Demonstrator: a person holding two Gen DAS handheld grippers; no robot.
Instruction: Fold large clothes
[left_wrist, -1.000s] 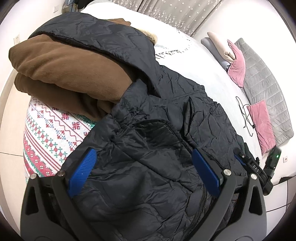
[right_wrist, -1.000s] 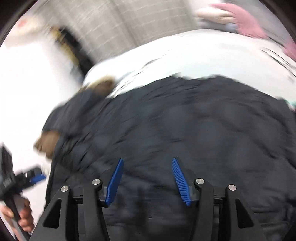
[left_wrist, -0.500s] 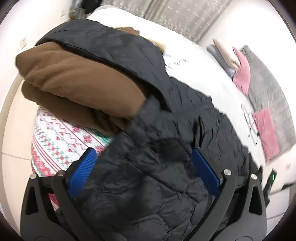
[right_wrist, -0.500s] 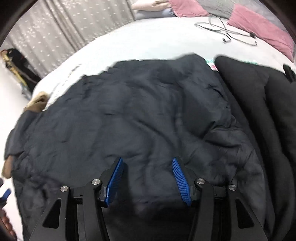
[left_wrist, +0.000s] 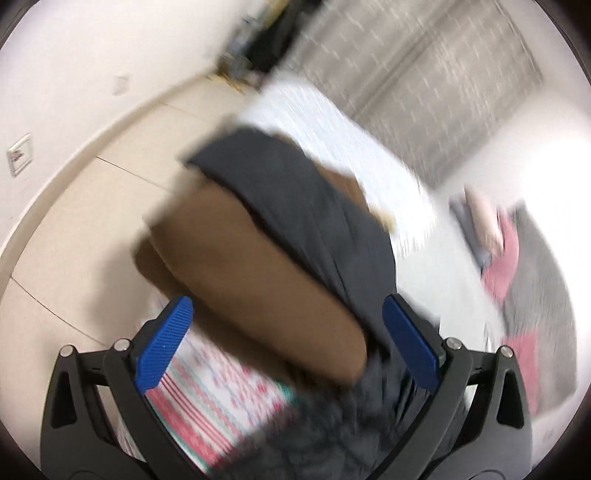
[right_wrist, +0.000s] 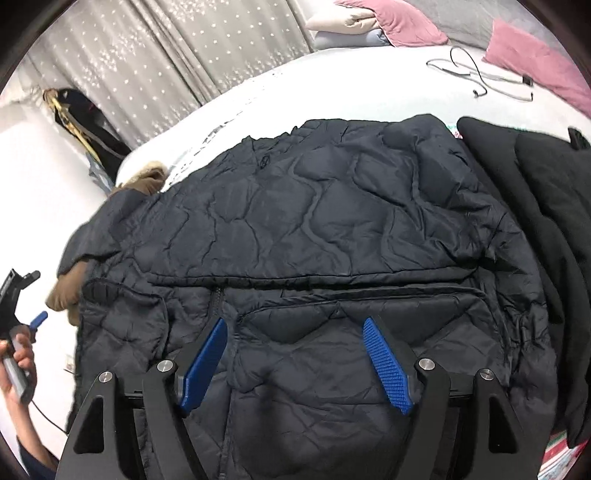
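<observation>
A dark quilted jacket (right_wrist: 314, 229) lies spread across the white bed (right_wrist: 332, 85), its lower part folded up toward me. My right gripper (right_wrist: 294, 326) hovers over the jacket's near panel. Its jaws are opening and the blue pads (right_wrist: 388, 365) stand apart from the fabric, gripping nothing. The left wrist view is blurred. There my left gripper (left_wrist: 288, 332) is open wide above a folded brown garment (left_wrist: 258, 280), with an edge of the jacket (left_wrist: 325, 229) draped over that garment. A hand (right_wrist: 16, 365) holds the left gripper (right_wrist: 35, 319) at the jacket's left.
A black garment (right_wrist: 535, 221) lies along the jacket's right side. A red and white patterned blanket (left_wrist: 221, 391) sits under the brown garment. A cable (right_wrist: 480, 77) and pink pillows (right_wrist: 535, 62) lie at the bed's far side. Beige floor (left_wrist: 92, 229) is to the left, curtains (right_wrist: 166, 55) behind.
The left gripper has swung off the jacket toward the brown garment and the floor, its view now blurred. The right gripper's jaws have widened, and its view has steadied over the jacket.
</observation>
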